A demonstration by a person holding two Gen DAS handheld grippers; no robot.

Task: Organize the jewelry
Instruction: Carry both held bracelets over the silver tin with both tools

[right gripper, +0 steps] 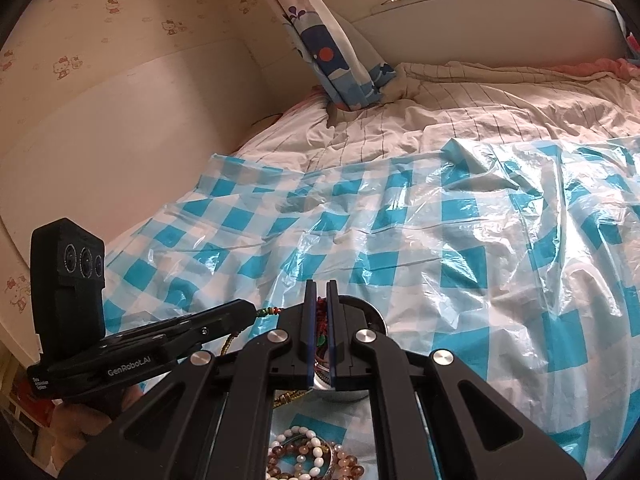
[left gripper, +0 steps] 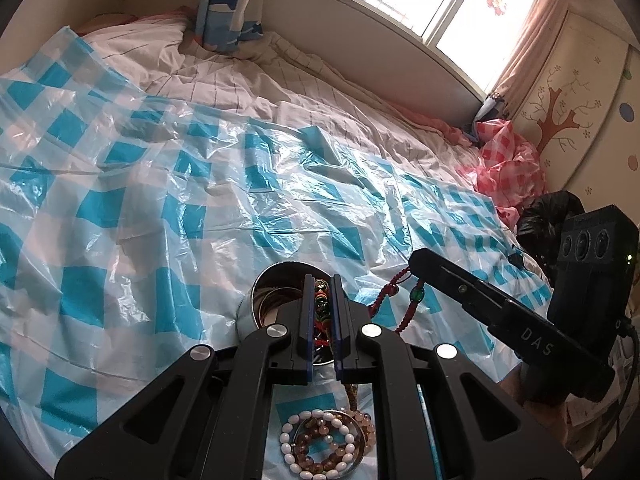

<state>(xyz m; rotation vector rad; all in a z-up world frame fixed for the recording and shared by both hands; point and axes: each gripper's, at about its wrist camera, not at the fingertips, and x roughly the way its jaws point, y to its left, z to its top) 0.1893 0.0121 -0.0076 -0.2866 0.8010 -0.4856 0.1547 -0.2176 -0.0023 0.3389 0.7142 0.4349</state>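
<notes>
Between the nearly closed fingers of the left gripper point(left gripper: 322, 280) a beaded cord with red thread point(left gripper: 322, 312) is pinched, held directly over the open mouth of a round metal tin point(left gripper: 262, 292). Inside the tin, at least one bangle point(left gripper: 276, 300) is already seen lying against the wall. Just beyond the tin, to the right of the left tool, a red braided cord with a green bead point(left gripper: 394, 294) is clamped at the tip of the right gripper point(left gripper: 416, 258). From the right wrist view, the right gripper's fingers point(right gripper: 320, 292) are shown drawn close on red cord, with the tin's rim point(right gripper: 370, 312) just behind them; whether both tools share one piece cannot be told, as the strands are tangled and partly hidden. Beneath both tools, on the blue checked plastic sheet point(left gripper: 160, 200), a white bead bracelet point(left gripper: 316, 444) and amber bead bracelets point(left gripper: 320, 432) lie unsorted. The task is judged partly done: some pieces are in the tin, the held cords are about to go in, and the bracelets remain.
</notes>
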